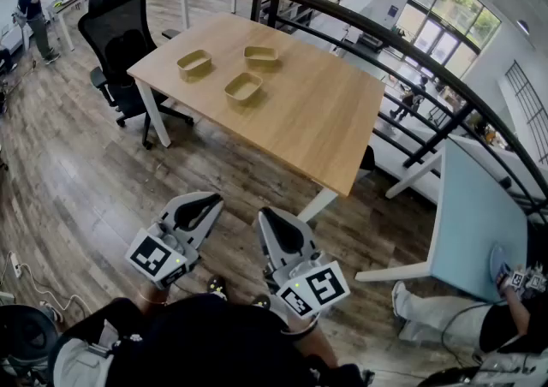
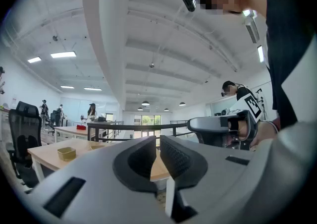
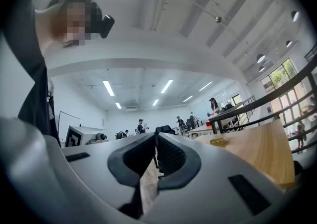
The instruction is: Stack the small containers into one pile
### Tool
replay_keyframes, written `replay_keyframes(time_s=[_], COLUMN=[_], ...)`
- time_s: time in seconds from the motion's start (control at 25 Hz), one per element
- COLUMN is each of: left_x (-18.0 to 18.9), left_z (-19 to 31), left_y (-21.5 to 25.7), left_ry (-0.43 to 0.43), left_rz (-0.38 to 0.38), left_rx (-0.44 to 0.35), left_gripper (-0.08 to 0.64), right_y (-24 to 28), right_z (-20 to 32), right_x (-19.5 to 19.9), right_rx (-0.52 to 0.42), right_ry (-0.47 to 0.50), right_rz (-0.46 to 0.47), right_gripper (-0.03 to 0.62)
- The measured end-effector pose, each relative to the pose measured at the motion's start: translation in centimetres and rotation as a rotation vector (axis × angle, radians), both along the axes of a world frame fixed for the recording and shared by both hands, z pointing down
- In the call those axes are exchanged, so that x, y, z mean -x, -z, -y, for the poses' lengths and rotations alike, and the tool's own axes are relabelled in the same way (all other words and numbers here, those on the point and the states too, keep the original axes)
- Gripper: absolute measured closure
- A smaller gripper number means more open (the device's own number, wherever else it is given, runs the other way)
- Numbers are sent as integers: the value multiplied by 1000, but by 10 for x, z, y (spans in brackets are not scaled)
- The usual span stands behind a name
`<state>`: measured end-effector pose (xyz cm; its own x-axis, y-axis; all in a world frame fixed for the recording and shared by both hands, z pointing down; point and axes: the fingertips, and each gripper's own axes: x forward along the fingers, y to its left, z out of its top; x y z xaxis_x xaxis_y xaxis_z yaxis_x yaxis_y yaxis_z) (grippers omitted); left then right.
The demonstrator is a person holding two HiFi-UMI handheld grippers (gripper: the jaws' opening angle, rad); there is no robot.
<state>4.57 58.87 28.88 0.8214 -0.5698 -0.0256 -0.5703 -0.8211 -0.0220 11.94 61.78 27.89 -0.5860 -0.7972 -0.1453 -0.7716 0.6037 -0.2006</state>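
Three small tan containers stand apart on the wooden table [image 1: 317, 120]: one at the left [image 1: 195, 62], one at the back [image 1: 260, 55], one nearer the front [image 1: 244, 87]. Both grippers are held low over the floor, well short of the table. My left gripper [image 1: 208, 200] is shut with nothing between its jaws; my right gripper [image 1: 267, 217] is shut and empty too. The left gripper view shows the closed jaws of that gripper [image 2: 157, 141] and one container [image 2: 66, 153] far off on the table. In the right gripper view, past its own closed jaws [image 3: 155, 139], a container [image 3: 218, 140] sits on the tabletop.
A black office chair [image 1: 127, 43] stands at the table's left end. A dark curved railing [image 1: 402, 51] runs behind the table. At the right is a pale blue table [image 1: 479, 223] with a person seated by it [image 1: 514, 317]. Another person [image 1: 34, 13] stands far left.
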Motion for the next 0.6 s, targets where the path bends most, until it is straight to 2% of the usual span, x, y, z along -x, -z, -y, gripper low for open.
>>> replay_keyframes(time_s=[0.28, 0.6], left_x=[8, 18], left_z=[7, 16], left_y=[0, -2], left_ry=[-2, -15], left_rz=[-16, -26], left_rx=[-20, -11], left_gripper=[528, 528], right_y=[1, 3], right_z=[7, 16], right_x=[7, 20], right_rx=[-5, 6], right_ry=[-8, -11], right_rz=[26, 4], right_gripper=[560, 560])
